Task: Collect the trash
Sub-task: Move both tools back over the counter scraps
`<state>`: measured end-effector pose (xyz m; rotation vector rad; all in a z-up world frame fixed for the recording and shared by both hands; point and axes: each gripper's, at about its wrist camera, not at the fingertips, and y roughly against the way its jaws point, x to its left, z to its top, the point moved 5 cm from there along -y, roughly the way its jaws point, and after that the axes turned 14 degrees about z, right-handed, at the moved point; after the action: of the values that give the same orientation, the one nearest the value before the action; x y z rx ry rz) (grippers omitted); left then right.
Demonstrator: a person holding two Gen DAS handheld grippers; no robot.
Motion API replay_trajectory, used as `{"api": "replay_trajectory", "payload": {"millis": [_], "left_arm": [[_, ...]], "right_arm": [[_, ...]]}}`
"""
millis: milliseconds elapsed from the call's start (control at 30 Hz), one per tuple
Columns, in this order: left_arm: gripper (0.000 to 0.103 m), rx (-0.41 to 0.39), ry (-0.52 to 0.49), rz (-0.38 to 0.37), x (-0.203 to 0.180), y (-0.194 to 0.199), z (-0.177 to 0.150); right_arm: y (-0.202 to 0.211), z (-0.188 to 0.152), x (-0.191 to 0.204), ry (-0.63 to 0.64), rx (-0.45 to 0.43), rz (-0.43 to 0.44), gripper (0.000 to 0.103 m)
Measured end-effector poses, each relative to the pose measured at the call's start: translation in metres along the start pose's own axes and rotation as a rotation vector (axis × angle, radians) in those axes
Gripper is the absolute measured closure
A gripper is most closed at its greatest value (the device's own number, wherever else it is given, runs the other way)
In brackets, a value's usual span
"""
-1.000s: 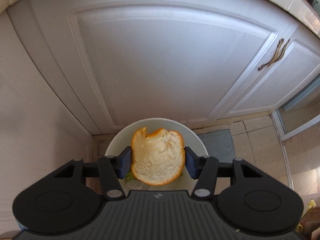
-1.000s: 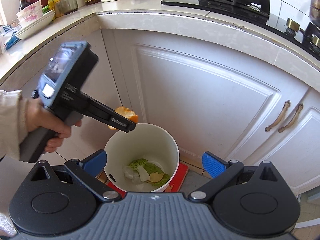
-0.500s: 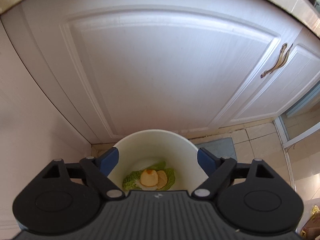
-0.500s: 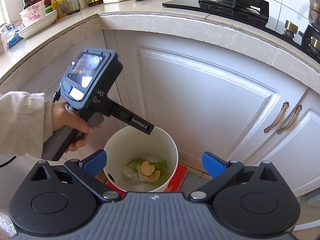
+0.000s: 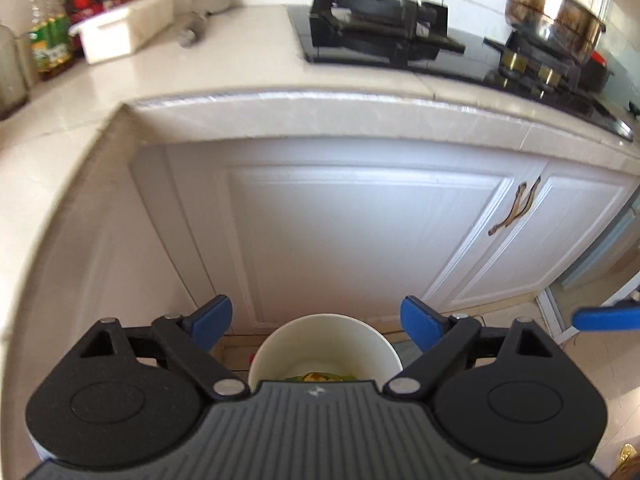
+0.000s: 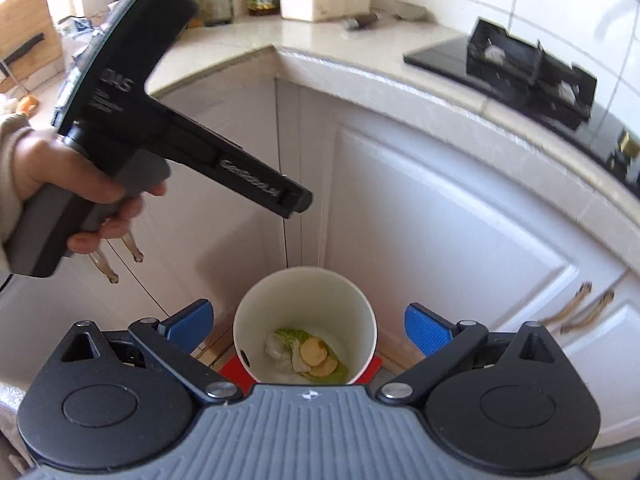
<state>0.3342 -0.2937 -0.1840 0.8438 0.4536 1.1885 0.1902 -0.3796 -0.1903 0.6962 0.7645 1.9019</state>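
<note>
A white trash bin point(image 6: 306, 308) stands on the floor against the white cabinets; it also shows in the left wrist view point(image 5: 324, 344). Inside lie orange peel pieces point(image 6: 314, 354), green leaves point(image 6: 294, 334) and white scraps. My left gripper point(image 5: 316, 322) is open and empty, raised above the bin; its body point(image 6: 180, 144) shows at the upper left of the right wrist view. My right gripper point(image 6: 310, 324) is open and empty above the bin. One blue fingertip point(image 5: 606, 318) of the right gripper shows at the right edge of the left wrist view.
The cabinet doors point(image 5: 360, 240) with bronze handles point(image 5: 516, 210) stand behind the bin. The countertop point(image 5: 248, 60) holds a white box point(image 5: 128, 30), bottles point(image 5: 46, 28), a black stove point(image 5: 380, 26) and a steel pot point(image 5: 554, 10). A red mat point(image 6: 370, 372) lies under the bin.
My left gripper opened and dropped the orange peel into the bin, then lifted and tilted up so the countertop came into view. My right gripper rose a little.
</note>
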Motion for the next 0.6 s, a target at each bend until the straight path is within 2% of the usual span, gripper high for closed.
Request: {"api": "replay_trajectory", "payload": {"millis": [267, 400, 600], "left_arm": [[0.006, -0.063, 0.080, 0.103, 0.078, 0.089, -0.007], [0.006, -0.072, 0.138, 0.227, 0.126, 0.115, -0.026], [0.005, -0.051, 0.253, 0.406, 0.198, 0.143, -0.062]], "right_arm": [[0.005, 0.054, 0.045, 0.175, -0.033, 0.018, 0.000], [-0.002, 0.080, 0.076, 0.277, -0.039, 0.040, 0.000], [-0.024, 0.117, 0.133, 0.409, -0.039, 0.123, 0.000]]}}
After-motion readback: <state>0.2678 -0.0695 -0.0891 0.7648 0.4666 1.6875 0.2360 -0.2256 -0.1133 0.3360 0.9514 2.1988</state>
